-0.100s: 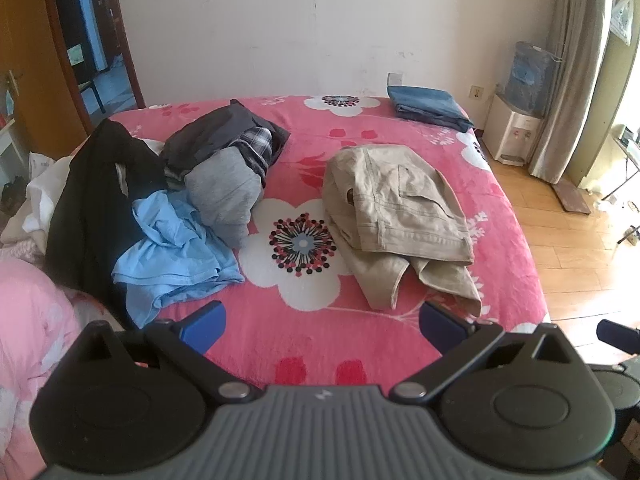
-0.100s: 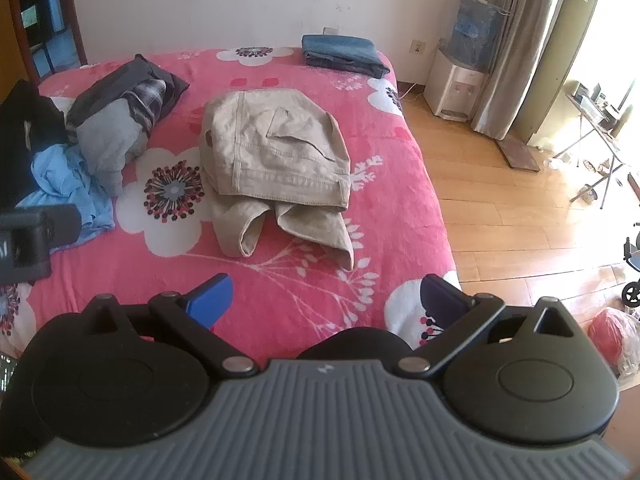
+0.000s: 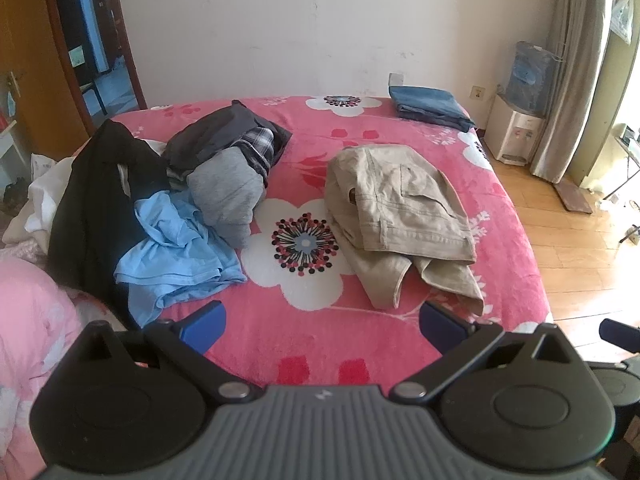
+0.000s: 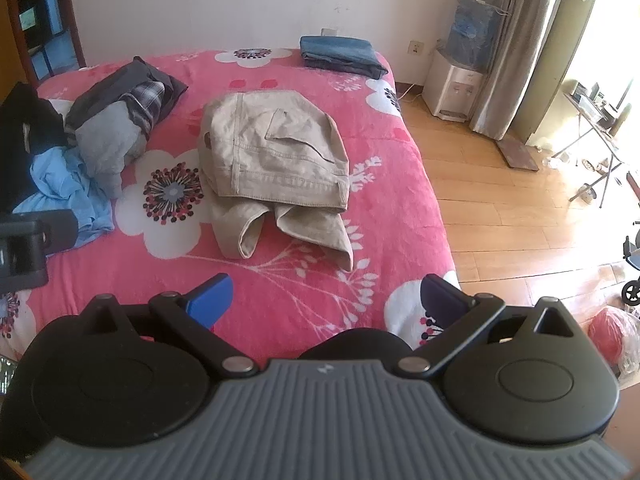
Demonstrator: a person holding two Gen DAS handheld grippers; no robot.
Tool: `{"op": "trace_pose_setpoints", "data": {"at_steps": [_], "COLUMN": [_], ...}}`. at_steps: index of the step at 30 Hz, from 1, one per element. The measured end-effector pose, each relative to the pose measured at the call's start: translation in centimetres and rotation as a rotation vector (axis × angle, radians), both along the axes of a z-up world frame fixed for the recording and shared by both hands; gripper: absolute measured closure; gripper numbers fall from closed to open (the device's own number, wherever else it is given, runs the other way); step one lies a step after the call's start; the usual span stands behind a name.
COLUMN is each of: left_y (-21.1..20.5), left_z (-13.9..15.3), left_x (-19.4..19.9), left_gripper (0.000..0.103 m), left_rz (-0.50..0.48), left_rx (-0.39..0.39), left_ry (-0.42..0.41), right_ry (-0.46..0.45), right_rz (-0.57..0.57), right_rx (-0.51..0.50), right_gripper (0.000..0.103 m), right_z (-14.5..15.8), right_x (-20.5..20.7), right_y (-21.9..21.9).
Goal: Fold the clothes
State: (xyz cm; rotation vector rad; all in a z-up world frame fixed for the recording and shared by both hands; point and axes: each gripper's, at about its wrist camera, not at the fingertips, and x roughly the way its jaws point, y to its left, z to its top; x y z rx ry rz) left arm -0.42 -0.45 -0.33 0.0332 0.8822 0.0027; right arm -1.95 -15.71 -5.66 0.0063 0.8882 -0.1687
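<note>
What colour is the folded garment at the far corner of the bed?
Blue, like denim: the folded garment shows best in the right wrist view.

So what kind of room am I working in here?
Most likely a home bedroom. A bed with a pink flowered blanket fills the view, loose clothes and a beige jacket lie on it, and a water dispenser stands by the curtain on a wooden floor.

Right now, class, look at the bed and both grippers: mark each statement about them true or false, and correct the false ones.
1. The beige jacket lies on the pink bedspread. True.
2. The left gripper is shut on the light blue shirt. False: it is open and holds nothing.
3. The folded blue jeans sit near the wall. True.
4. The right gripper grips the jacket. False: it is open, apart from it.
</note>
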Motion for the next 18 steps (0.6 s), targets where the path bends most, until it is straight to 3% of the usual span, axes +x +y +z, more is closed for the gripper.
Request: {"op": "trace_pose_setpoints", "data": {"at_steps": [7,13,18], "left_y": [0.7,0.5,0.5], "left_z": [-0.3,-0.1,-0.4], "left_x": [-0.2,-1.0,-1.0], "left_gripper": [0.000,0.000,0.000], "left_rz": [-0.013,-0.019,-0.007], "left_rx": [0.000,0.006,0.002], "left_ry": [0.005,-0.017,-0.002], "right_ry": [0.034,-0.020,-0.013], "right_rz": [-0.018,-0.029,-0.034], "right_rx": [-0.005,-0.026,-0.029], "right_gripper": [0.002,0.002,0.001], "right_z": [-0.4,-0.1,0.0], "right_x": [0.1,-0.5,-0.5], "right_y": [-0.1,-0.1,0.1]}}
